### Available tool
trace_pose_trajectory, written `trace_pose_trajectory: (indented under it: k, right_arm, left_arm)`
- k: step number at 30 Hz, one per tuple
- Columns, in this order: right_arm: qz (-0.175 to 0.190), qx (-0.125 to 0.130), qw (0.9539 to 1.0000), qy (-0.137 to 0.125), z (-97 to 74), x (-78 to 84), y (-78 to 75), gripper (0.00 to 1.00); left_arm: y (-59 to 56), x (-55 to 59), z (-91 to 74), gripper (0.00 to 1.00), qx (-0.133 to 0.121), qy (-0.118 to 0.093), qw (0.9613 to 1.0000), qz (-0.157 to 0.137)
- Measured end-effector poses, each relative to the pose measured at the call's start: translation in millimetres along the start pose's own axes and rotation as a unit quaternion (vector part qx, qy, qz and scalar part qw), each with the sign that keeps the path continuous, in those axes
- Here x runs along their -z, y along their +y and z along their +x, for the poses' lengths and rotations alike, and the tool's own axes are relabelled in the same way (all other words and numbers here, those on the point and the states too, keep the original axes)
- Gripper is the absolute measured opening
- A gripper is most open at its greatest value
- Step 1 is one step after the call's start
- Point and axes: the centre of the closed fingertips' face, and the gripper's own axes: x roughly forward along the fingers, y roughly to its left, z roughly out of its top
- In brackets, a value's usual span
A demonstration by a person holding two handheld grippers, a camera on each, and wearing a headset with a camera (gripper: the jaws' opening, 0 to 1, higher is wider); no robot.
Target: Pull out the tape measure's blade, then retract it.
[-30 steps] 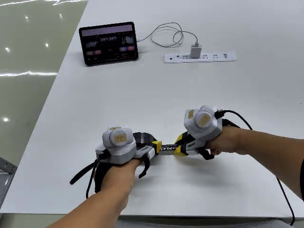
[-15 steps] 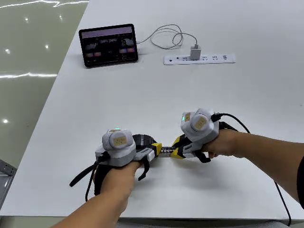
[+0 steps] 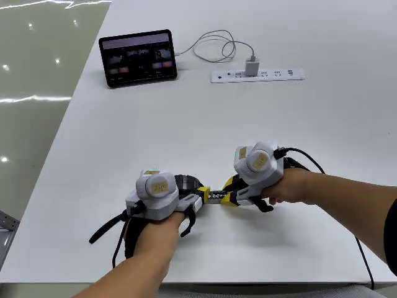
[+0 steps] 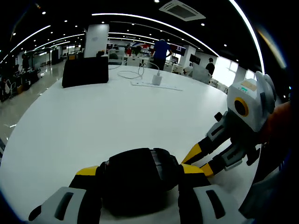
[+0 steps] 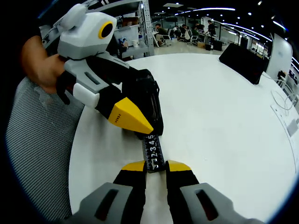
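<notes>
The left tongs [image 4: 139, 173] are clamped on the black tape measure [image 5: 148, 105], which sits on the tabletop [image 3: 205, 124] near its front edge, its case mostly covered in the head view. The right tongs [image 5: 155, 166] pinch the blade [image 5: 153, 150] by its tip, hiding the hook. The short blade runs straight between them; its numerals are legible in the right gripper view and blurred in the head view.

Matt black tape measure case [image 4: 135, 177]; smooth white table [image 3: 205, 118]; glossy floor [image 3: 31, 74].

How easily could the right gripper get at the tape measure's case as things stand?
Probably not easily: the right gripper is shut on the blade a short way from the case, and the left gripper clamps the case on both sides, leaving little of it free to grasp.
</notes>
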Motion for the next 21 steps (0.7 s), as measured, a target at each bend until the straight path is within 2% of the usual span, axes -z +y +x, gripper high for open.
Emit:
trace_pose_trajectory:
  k: [3,8,11,17,21]
  right_arm:
    - [0.002,0.002,1.0000,-0.004,0.4,0.4,-0.1,0.12]
    - [0.002,0.003,1.0000,-0.005,0.5,0.2,-0.3,0.12]
    - [0.003,0.002,1.0000,-0.006,0.6,0.2,-0.7,0.12]
    - [-0.017,0.000,0.9998,-0.007,1.3,-1.1,-0.8,0.11]
    - [-0.012,-0.002,0.9999,-0.011,2.5,-2.5,-1.2,0.11]
  left_arm:
    - [0.9,-3.3,-0.5,0.63,-0.007,-0.008,0.9997,0.023]
    - [1.1,-1.8,0.2,0.62,-0.011,-0.003,0.9996,0.026]
    - [2.3,-2.4,0.7,0.60,-0.009,0.008,0.9996,0.025]
    - [6.3,-2.1,-1.3,0.59,0.001,0.008,0.9999,0.010]
    - [5.2,-1.5,-1.1,0.59,0.006,0.008,0.9999,0.010]
